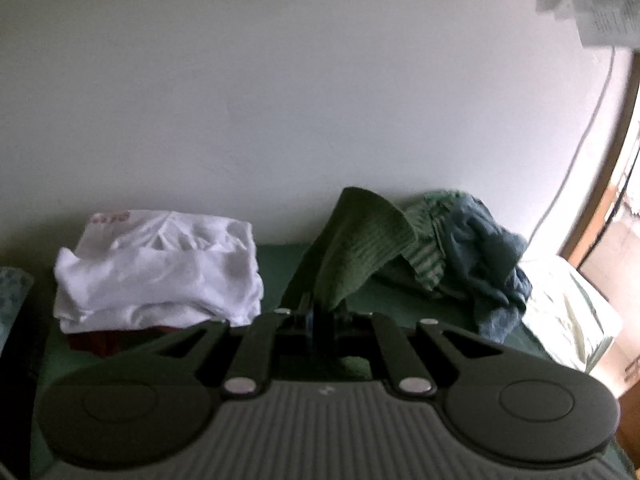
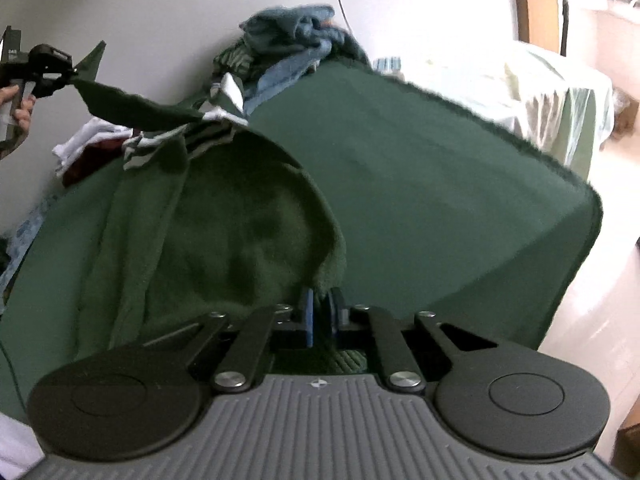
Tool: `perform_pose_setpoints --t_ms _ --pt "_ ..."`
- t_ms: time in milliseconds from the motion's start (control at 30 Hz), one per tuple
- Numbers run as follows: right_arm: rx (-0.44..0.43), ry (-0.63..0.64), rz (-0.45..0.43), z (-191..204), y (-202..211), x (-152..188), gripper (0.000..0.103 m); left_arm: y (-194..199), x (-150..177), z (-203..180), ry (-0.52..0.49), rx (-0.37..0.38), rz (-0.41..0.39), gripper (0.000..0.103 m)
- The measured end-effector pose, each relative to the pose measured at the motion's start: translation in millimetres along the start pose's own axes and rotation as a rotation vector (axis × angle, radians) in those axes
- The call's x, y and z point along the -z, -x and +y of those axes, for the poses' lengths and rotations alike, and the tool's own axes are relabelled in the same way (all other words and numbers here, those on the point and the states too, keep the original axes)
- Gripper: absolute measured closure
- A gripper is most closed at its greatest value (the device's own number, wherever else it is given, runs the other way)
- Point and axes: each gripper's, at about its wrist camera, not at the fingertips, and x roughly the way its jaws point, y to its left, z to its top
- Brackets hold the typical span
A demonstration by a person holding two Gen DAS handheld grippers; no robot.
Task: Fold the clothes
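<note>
A dark green towel-like garment (image 2: 240,232) is held up between both grippers over the green-covered table (image 2: 420,184). My right gripper (image 2: 322,304) is shut on its near edge. My left gripper (image 1: 320,312) is shut on another corner of the green garment (image 1: 360,240), lifted above the table; the left gripper also shows in the right wrist view (image 2: 70,76) at far left. A green-and-white striped garment (image 2: 192,140) hangs tangled with the green one.
A folded stack of white clothes over a dark red piece (image 1: 160,268) lies at the back left by the wall. A pile of unfolded blue and striped clothes (image 1: 472,256) sits at the back right. A bed with a pale sheet (image 2: 520,88) stands beyond the table.
</note>
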Motion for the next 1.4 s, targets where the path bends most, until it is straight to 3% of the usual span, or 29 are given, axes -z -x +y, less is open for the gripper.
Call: perform_pose_setpoints --t_ms 100,200,400,567,667,833,1033,1200,1300,1400 --pt "-0.025 0.075 -0.061 15 17 -7 0.095 13 -4 10 0.030 -0.009 -0.038 0.099" --pt "-0.069 0.163 -0.047 29 25 -8 0.095 27 -3 20 0.032 -0.015 -0.080 0.099" --pt "-0.156 0.384 0.076 59 19 3 0.095 24 5 55 0.076 -0.050 -0.057 0.099" --pt "-0.247 0.522 0.280 82 1 21 0.090 9 17 75 0.100 -0.072 -0.005 0.099" --pt "-0.279 0.467 0.273 78 9 11 0.090 0 24 87 0.114 -0.083 0.024 0.099" --pt "-0.224 0.309 0.175 65 9 -7 0.089 6 24 77 0.079 -0.016 0.009 0.099" --pt "-0.177 0.325 0.261 64 -7 4 0.089 16 26 54 0.015 0.103 -0.004 0.100" --pt "-0.160 0.173 0.128 53 -7 -35 0.083 24 28 33 -0.040 0.206 -0.014 0.100" --pt "-0.181 0.041 0.046 47 -18 -64 0.078 38 53 -3 -0.151 0.337 -0.004 0.100" --pt "-0.299 -0.108 -0.008 46 -32 -88 0.075 48 87 -44 -0.281 0.445 0.027 0.100"
